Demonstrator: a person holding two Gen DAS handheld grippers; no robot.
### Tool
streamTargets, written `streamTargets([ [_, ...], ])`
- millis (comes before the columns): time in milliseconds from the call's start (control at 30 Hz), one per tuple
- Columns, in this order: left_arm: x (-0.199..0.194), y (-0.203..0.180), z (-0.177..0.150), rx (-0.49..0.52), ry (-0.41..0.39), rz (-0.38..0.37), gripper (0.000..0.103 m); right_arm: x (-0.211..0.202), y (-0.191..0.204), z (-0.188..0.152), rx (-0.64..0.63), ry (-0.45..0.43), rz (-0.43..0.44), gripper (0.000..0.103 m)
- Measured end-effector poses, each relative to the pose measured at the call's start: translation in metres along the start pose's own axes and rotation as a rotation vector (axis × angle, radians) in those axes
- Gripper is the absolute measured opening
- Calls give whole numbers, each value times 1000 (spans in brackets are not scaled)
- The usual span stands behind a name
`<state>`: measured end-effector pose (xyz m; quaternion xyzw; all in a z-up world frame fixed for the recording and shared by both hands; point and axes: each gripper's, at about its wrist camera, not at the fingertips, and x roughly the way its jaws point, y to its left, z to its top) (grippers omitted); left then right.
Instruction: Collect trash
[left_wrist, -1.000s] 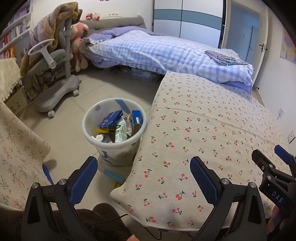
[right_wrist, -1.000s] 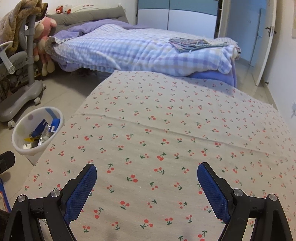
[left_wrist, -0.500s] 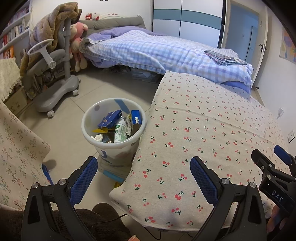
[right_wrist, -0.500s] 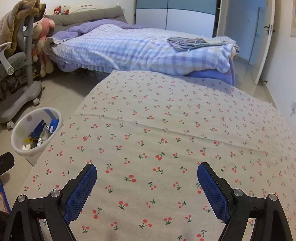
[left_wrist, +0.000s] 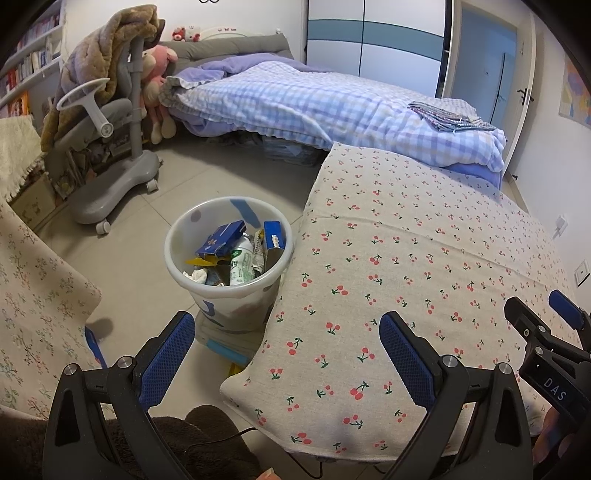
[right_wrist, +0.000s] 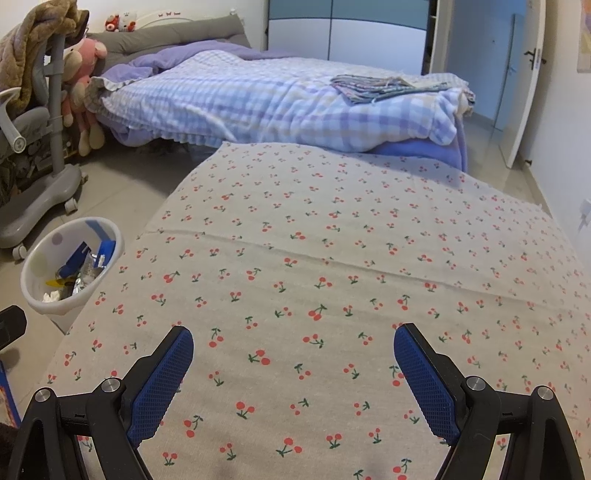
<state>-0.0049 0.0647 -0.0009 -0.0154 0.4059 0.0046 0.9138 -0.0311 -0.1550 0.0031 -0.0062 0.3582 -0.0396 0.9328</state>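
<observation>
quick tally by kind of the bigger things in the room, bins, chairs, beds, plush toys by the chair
white plastic trash bin: 1
grey wheeled desk chair: 1
bed with blue checked quilt: 1
pink plush toy: 1
total: 4

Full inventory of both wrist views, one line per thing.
bin: 1, white, on the floor left of the table.
trash: several pieces, blue cartons, a white bottle, inside the bin.
tablecloth: 1, beige with red cherries, over the table.
bed: 1, blue-checked quilt, behind the table.
folded cloth: 1, striped, on the quilt.
chair: 1, grey, far left, brown blanket over it.
plush toy: 1, pink, beside the chair.
left gripper: blue-padded jaws open, empty.
right gripper: blue-padded jaws open, empty, over the tablecloth.
</observation>
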Motion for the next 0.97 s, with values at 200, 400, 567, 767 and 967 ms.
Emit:
streamTargets([
  [200,-4,3,1,-10,-17,3,101,-1,-2,1,6,-4,-2,91],
  [400,-4,3,1,-6,-26,17,101,-1,-2,1,5,-5,-2,91],
  [567,-6,2,1,2,-36,29,101,-1,-1,1,5,-4,-1,91],
  [767,-10,2,2,1,-58,46,101,-1,1,3,1,-2,4,91],
  [967,-10,4,4,-4,-70,66,101,-1,4,3,1,-3,13,91],
])
